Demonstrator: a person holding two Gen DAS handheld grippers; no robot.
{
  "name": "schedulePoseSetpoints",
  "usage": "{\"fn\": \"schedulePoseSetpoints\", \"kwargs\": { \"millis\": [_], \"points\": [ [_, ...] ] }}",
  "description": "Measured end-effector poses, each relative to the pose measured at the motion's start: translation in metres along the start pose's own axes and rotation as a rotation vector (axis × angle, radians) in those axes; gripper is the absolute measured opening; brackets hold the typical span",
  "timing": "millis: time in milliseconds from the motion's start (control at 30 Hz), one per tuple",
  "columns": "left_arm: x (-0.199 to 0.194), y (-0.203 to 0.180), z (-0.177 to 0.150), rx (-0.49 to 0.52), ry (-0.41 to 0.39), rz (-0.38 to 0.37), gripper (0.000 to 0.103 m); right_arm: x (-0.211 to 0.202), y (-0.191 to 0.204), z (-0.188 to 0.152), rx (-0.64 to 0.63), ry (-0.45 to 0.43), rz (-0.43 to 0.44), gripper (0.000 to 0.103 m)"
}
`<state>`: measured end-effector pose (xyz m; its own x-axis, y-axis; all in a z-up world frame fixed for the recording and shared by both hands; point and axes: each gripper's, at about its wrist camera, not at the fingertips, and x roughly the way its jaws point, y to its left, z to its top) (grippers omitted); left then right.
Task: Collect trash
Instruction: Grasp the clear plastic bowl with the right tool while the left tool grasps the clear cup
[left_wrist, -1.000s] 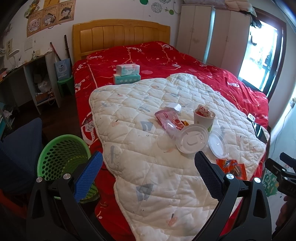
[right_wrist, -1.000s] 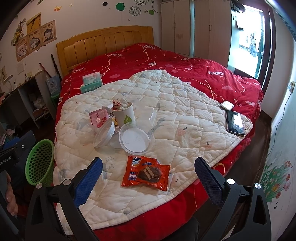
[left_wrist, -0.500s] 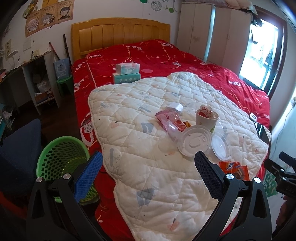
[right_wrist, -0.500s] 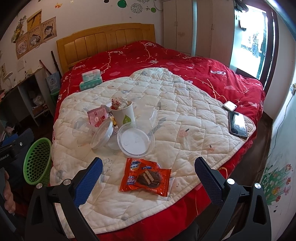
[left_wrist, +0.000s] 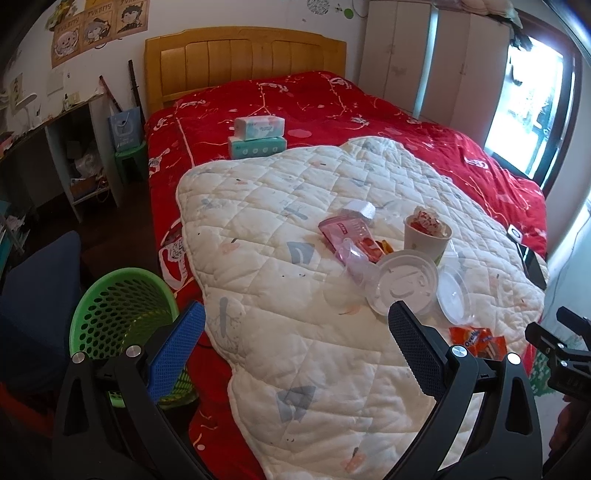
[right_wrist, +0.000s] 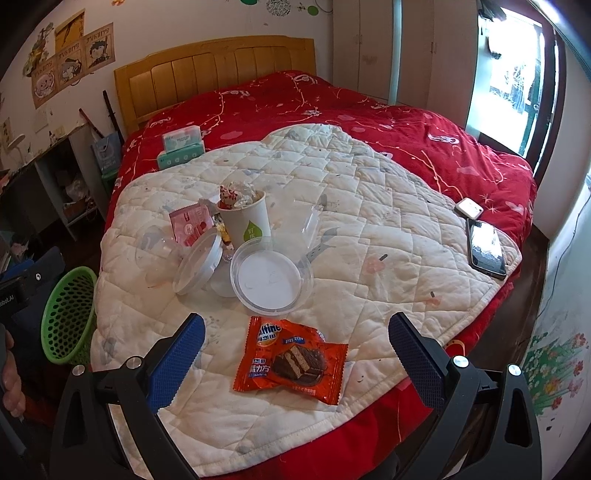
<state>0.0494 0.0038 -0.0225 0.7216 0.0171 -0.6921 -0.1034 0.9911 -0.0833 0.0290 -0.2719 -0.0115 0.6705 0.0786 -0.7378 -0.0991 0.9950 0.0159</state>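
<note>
- Orange foil marks the nearest piece of trash in the left wrist view: the snack wrapper (left_wrist: 478, 341) lies low and to the right of the left gripper (left_wrist: 295, 354), half hidden behind the right-hand finger, at the near edge of the white quilt (left_wrist: 295, 206). The left gripper stands wide and holds nothing. The clear lid (left_wrist: 404, 280), the paper cup (left_wrist: 426, 236) stuffed with scraps and the pink packet (left_wrist: 345, 230) lie ahead and to the right, well apart from its fingers. The green basket (left_wrist: 118, 314) sits on the floor just beside the left-hand finger, so this hand is the nearer one to the bin.
- Orange again in the right wrist view: the snack wrapper (right_wrist: 291, 360) lies flat almost midway between the spread fingers of the right gripper (right_wrist: 295, 354), which is also wide and empty. Its long axis runs roughly across the opening, tilted down to the right. The shallow clear dish (right_wrist: 271, 278) is just beyond it, then the paper cup (right_wrist: 245, 219). A crumpled clear cup (right_wrist: 159, 245) may lie left of the lid, though it is hard to make out. The green basket (right_wrist: 68, 314) is far off to the left.
- Judged from this, the right hand is much the nearer to the wrapper and need only go down and forward; a turn of the wrist would let the pads close across the short side.
</note>
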Motion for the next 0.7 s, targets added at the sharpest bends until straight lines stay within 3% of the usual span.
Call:
{"fn": "schedulePoseSetpoints", "kwargs": {
  "millis": [300,700],
  "points": [
    [0.018,0.004,0.004,-0.008,0.025,0.005,0.098,0.027,0.003,0.008,-0.041,0.031,0.021,0.096],
    [0.037,0.004,0.006,0.003,0.051,-0.002,0.098,0.077,0.004,0.019,-0.086,0.114,0.137,0.096]
  ]
}}
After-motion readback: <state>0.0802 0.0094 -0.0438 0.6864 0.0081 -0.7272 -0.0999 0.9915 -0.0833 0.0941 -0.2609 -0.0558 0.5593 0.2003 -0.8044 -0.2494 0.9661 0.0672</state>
